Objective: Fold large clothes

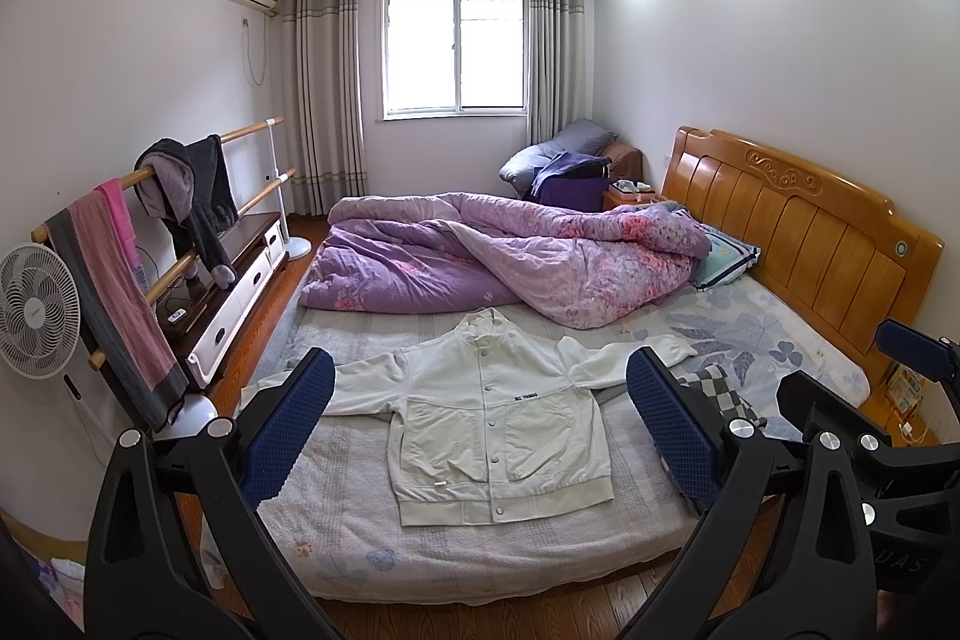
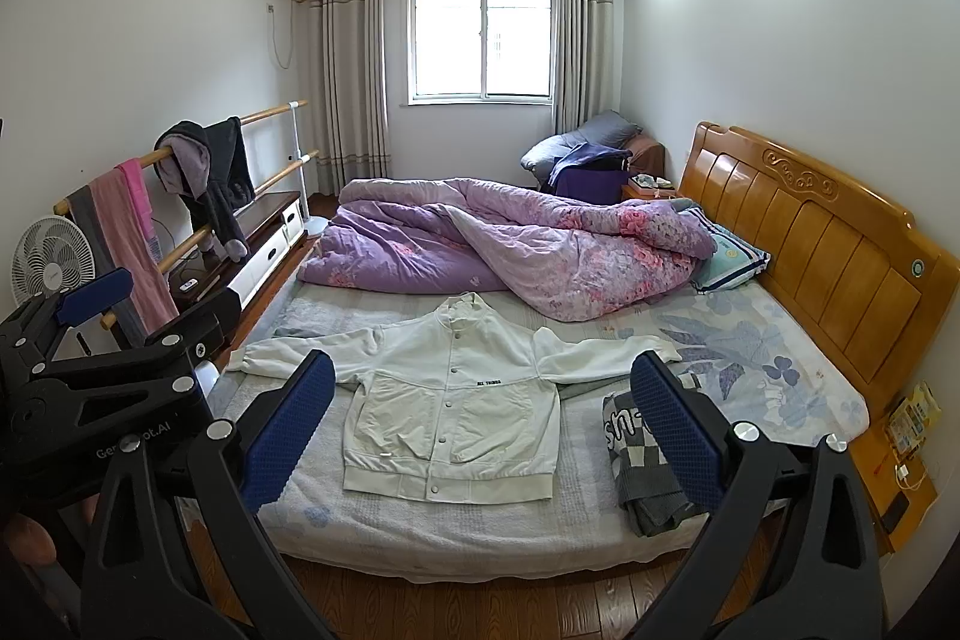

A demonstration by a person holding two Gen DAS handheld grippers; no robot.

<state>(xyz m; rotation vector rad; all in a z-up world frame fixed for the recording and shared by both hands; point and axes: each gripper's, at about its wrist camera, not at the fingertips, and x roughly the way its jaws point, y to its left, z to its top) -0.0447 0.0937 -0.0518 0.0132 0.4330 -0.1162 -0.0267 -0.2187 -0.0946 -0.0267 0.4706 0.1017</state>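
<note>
Jacket (image 1: 495,424) lies flat on bed (image 1: 336,526), collar toward the window, both tongs apart.

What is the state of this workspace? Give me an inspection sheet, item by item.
Surface: bed, light sheet, wooden headboard.
Job's things: white jacket flat, buttoned, sleeves spread.
Clutter: purple quilt bunched behind; folded checkered garment beside jacket; pillow.
Grippers: left gripper and right gripper open, holding nothing, above the bed's near edge.
Cables: charger lead on bedside stand.
Surroundings: fan, clothes rail, window.
</note>
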